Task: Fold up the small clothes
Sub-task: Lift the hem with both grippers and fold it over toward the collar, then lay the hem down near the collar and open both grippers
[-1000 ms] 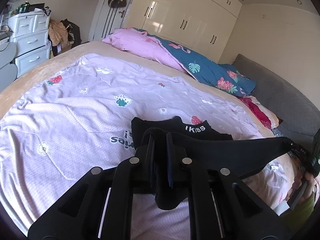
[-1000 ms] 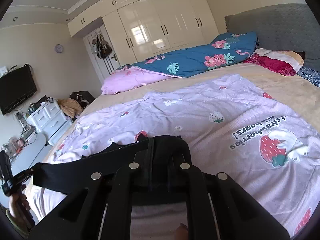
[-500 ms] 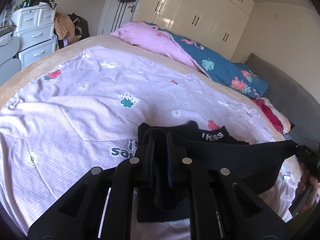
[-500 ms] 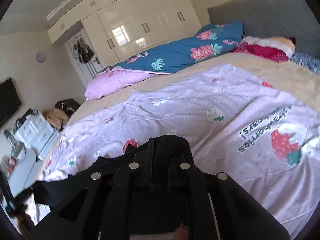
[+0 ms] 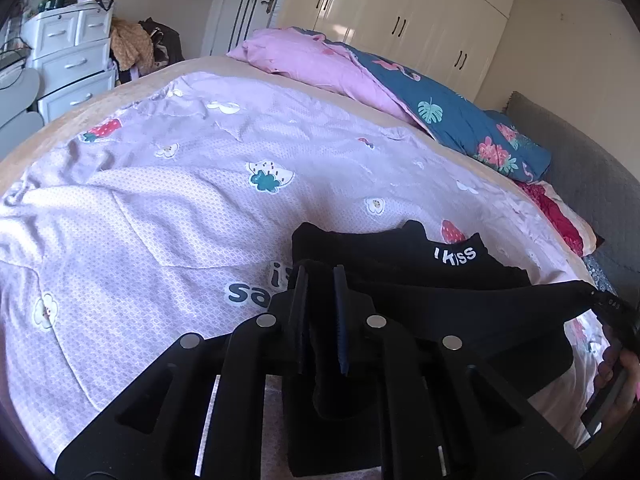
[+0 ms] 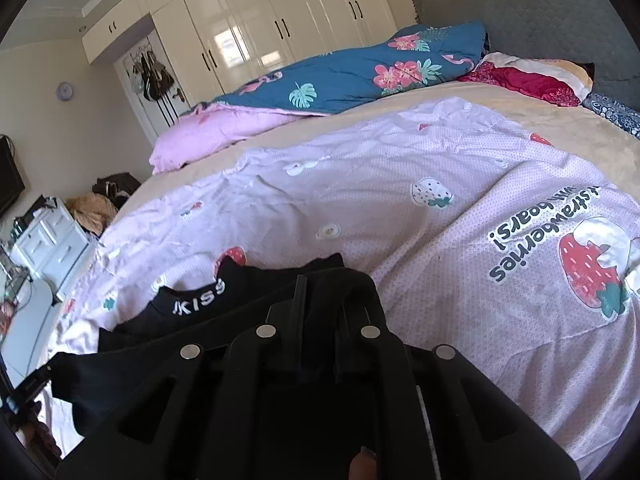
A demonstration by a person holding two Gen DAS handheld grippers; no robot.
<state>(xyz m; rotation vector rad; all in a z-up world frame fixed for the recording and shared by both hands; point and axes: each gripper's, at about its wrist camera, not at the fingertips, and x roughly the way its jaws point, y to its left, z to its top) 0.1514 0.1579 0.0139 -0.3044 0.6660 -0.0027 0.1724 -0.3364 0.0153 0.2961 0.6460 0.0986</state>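
Note:
A black garment hangs stretched between my two grippers, low over the bed. My left gripper pinches one end of it; its jaws are opening slightly, with the cloth still pressed between the pads. My right gripper is shut on the other end, and the cloth drapes over its fingers. Each gripper shows at the edge of the other's view: the right gripper and the left gripper. Just beyond lies a folded black garment with a "KISS" waistband.
A lilac strawberry-print quilt covers the bed. Pink and blue floral bedding is heaped at the far side, with red cloth by the grey headboard. White drawers stand beyond the left bed edge. A person's hand holds the right gripper.
Both grippers have sunk toward the quilt and moved forward with the stretched black garment, which now hangs close over the folded black garment.

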